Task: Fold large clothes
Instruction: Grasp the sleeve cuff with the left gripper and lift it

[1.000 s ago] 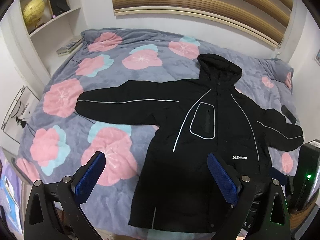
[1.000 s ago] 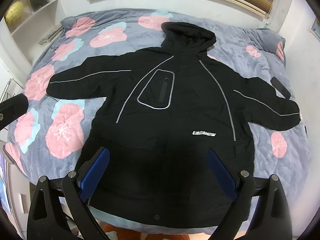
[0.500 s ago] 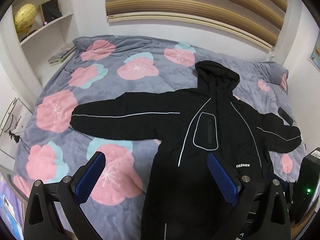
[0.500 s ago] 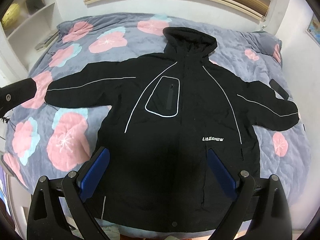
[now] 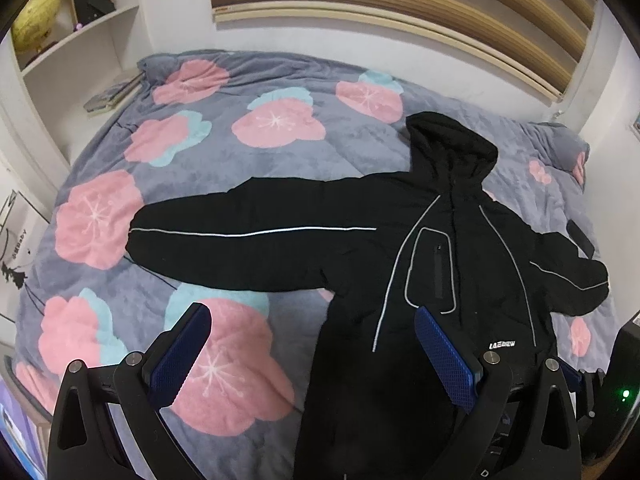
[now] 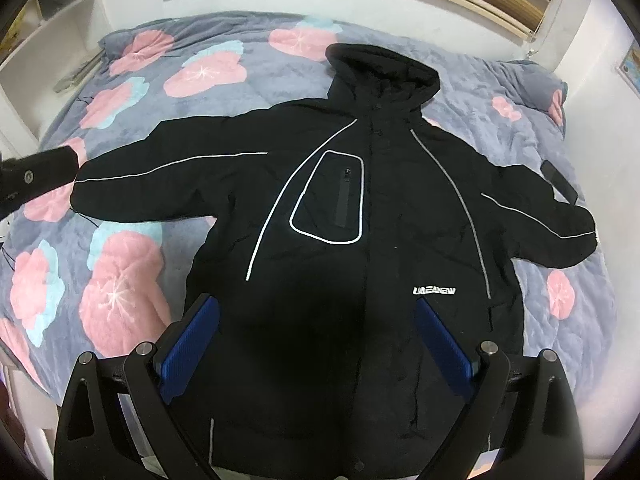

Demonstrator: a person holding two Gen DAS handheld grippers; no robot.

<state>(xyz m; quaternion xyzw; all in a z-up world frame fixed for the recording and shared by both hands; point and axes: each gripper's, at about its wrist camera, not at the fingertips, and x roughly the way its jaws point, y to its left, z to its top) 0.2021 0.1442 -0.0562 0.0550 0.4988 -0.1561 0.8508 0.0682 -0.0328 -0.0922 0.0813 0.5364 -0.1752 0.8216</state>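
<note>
1. None of the folding was done: the jacket [image 6: 360, 220] lay spread flat, front up, on the bed [image 5: 200, 152], both sleeves stretched out to the sides and the hood [image 6: 380, 76] at the far end from you.
2. Your left gripper [image 5: 312, 360] was released, its blue pads wide apart and holding nothing. It hung above the bedcover, with the jacket's body ahead and to its right and the long left-side sleeve [image 5: 248, 240] straight ahead of it.
3. Your right gripper [image 6: 316, 344] was likewise spread and empty, poised over the lower middle of the jacket, the hem just below it and the chest pocket [image 6: 332, 200] ahead.
4. Neither gripper touched the cloth, as far as you could tell from these views.
5. Everything was left for you: I judged each sleeve had to come in across the chest, then the body be doubled up from the hem toward the hood.
6. The padded cloth looked bulky, so you could expect folds to spring back.
</note>
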